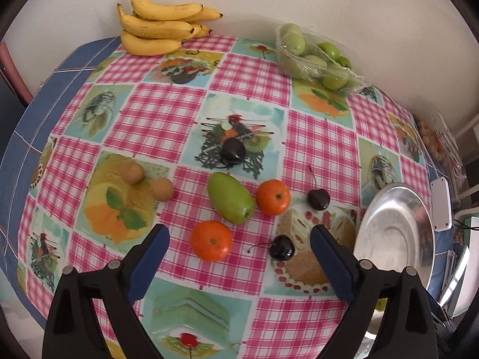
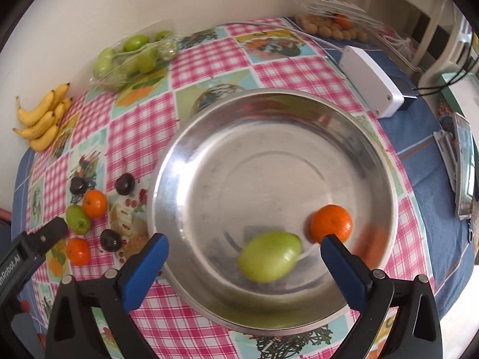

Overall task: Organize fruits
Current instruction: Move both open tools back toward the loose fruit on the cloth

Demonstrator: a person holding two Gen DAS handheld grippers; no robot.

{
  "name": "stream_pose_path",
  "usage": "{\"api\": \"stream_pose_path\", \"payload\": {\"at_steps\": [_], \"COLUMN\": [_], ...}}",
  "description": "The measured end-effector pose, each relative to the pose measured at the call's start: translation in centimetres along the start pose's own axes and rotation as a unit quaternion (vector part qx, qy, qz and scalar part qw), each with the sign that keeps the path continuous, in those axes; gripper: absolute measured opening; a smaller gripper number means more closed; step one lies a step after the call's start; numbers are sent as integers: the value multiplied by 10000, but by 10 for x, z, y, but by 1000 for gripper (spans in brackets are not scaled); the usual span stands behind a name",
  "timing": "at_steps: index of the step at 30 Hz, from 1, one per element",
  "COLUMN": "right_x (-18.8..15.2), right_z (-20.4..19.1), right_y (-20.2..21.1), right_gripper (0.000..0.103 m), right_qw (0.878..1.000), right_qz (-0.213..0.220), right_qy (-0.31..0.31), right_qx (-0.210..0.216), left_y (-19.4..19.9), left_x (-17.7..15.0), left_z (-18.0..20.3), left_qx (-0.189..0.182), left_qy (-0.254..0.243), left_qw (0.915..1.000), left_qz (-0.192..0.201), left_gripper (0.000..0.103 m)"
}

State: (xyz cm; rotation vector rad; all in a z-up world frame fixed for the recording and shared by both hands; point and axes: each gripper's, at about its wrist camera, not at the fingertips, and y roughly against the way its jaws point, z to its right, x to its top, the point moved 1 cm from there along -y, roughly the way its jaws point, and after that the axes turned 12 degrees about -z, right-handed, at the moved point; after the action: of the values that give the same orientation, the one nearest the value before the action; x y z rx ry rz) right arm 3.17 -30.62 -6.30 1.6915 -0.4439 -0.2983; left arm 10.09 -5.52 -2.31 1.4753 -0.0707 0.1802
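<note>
- the right gripper (image 2: pixel 244 254) is hovering over the steel bowl (image 2: pixel 185 161) with its jaws spread wide; nothing is sitting between the pads.
- a green fruit (image 2: pixel 269 256) and an orange (image 2: pixel 330 223) are lying inside the bowl near its front wall, close together; the green fruit is showing motion blur, so it is judged to be settling after release.
- the left gripper (image 1: pixel 239 239) is pointing steeply down at the loose fruit on the checked tablecloth (image 1: pixel 320 137), jaws wide apart and holding nothing.
- just ahead of its fingertips, a second orange (image 1: pixel 211 240) and a dark cherry (image 1: pixel 280 247) are lying on the cloth, neither touched by a pad.
- farther out are lying an oval green fruit (image 1: pixel 230 198), a third orange (image 1: pixel 272 197), another cherry (image 1: pixel 318 199), a dark plum (image 1: pixel 233 149) and two small tan fruits (image 1: pixel 133 173).
- a banana bunch (image 1: pixel 161 24) and a wrapped tray of green fruit (image 1: pixel 314 56) are resting at the far edge by the wall, well apart from the bowl.
- step in hand, as a judgement: the transfer is partly done, with two pieces in the bowl and most still on the cloth.
- next move, as a judgement: the left gripper is needing to lower so both pads are straddling the nearest orange, then close gently, since round fruit is likely to roll if nudged by one pad only.
</note>
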Motion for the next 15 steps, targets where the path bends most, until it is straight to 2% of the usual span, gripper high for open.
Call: {"api": "stream_pose_path", "payload": {"at_steps": [6,11,15], "right_x": [0,-6,-12], "right_z": [-14,-33,-49], "right_y": [2,7,8], "right_gripper": [103,103,103], "right_qw": [9996,9980,9955], "right_qz": [44,100,54], "right_qy": [241,508,703], "right_qx": [156,349,639], "left_y": [7,13,17], "left_x": [3,7,10], "left_z": [-17,-38,-56], "left_qx": [45,-56,-116], "left_qy": [101,311,468], "left_qw": [9998,9990,9979], "left_qz": [174,316,425], "left_gripper": [99,99,100]}}
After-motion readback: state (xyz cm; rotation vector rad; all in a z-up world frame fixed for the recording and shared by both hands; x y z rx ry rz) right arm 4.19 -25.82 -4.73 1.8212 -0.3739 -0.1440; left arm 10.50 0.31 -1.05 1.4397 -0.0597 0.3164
